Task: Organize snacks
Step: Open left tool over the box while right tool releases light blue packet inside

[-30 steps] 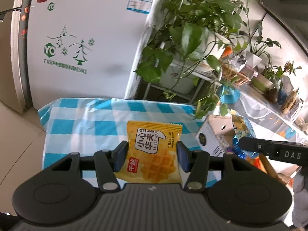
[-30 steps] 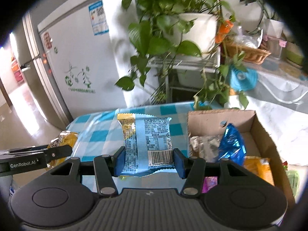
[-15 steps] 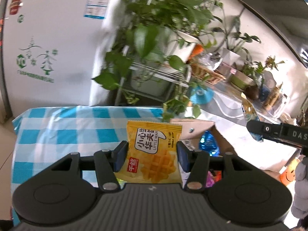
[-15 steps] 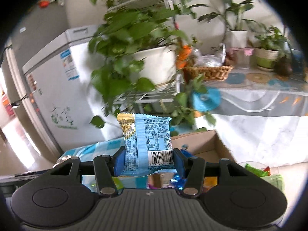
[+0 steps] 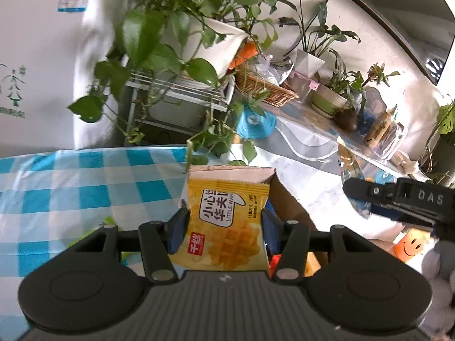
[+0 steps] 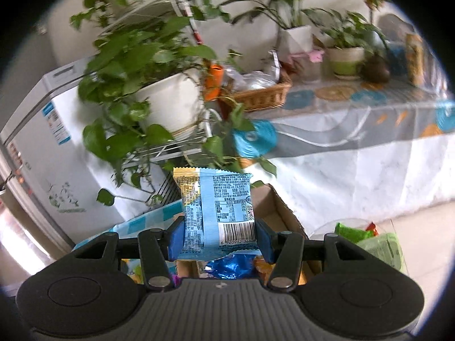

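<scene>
waffle pack (image 5: pixel 227 224) above box rim (image 5: pixel 280 183)

Glossy plastic yellow waffle packet (image 5: pixel 227 224), matt brown cardboard box (image 6: pixel 280 213), woven wicker basket (image 6: pixel 264 96), possibly cloth checked tablecloth (image 5: pixel 85 182)

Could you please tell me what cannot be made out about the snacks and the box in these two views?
- Left wrist view: the cardboard box interior is hidden behind the yellow waffle packet and left gripper.
- Right wrist view: the light blue packet shows only its back; the front is unseen.
- Right wrist view: snacks below the right gripper are mostly covered; only a blue foil wrapper shows.
</scene>
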Motion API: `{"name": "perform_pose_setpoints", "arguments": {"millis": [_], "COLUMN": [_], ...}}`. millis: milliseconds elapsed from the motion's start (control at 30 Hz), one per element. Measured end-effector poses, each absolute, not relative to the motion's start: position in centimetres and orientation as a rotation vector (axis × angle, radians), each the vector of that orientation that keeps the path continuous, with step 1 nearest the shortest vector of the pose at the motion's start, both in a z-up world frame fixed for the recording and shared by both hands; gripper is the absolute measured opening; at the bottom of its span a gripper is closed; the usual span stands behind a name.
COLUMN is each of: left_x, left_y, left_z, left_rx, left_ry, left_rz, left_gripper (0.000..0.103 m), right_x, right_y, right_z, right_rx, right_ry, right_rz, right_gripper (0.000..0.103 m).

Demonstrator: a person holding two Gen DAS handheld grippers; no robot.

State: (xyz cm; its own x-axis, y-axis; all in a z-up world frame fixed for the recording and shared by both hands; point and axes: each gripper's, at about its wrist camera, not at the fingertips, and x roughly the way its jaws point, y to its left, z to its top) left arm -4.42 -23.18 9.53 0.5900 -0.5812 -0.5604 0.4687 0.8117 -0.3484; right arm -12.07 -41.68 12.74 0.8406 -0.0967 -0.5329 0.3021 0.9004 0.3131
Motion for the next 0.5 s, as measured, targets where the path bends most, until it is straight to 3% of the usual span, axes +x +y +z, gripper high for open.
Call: {"name": "perform_pose_setpoints", "arguments": {"millis": [400,467,500], "left_x": [-1.9,-1.6,-1.5], "left_y": [-27.8,-28.3,-28.5], "left_z": [8.2,8.0,7.9], "left_rx": [-0.169,-0.169,-0.169], "left_ry": [0.759,0.761,0.762], "left_rz": [-0.633,-0.632,-0.637], "left_gripper": [0.054,0.056,0.062], "right_x": [-12.2,-12.1,-12.0], "right_y": [-43.4,-43.6,-43.6], "right_z": [11.5,11.4,11.2], "right_rx": [0.532,0.541,0.546], "right_ry": [0.566,0.569,0.571], "right_rz": [-0.309,-0.314,-0.320], "right_gripper": [0.058,0.059,0.059]}}
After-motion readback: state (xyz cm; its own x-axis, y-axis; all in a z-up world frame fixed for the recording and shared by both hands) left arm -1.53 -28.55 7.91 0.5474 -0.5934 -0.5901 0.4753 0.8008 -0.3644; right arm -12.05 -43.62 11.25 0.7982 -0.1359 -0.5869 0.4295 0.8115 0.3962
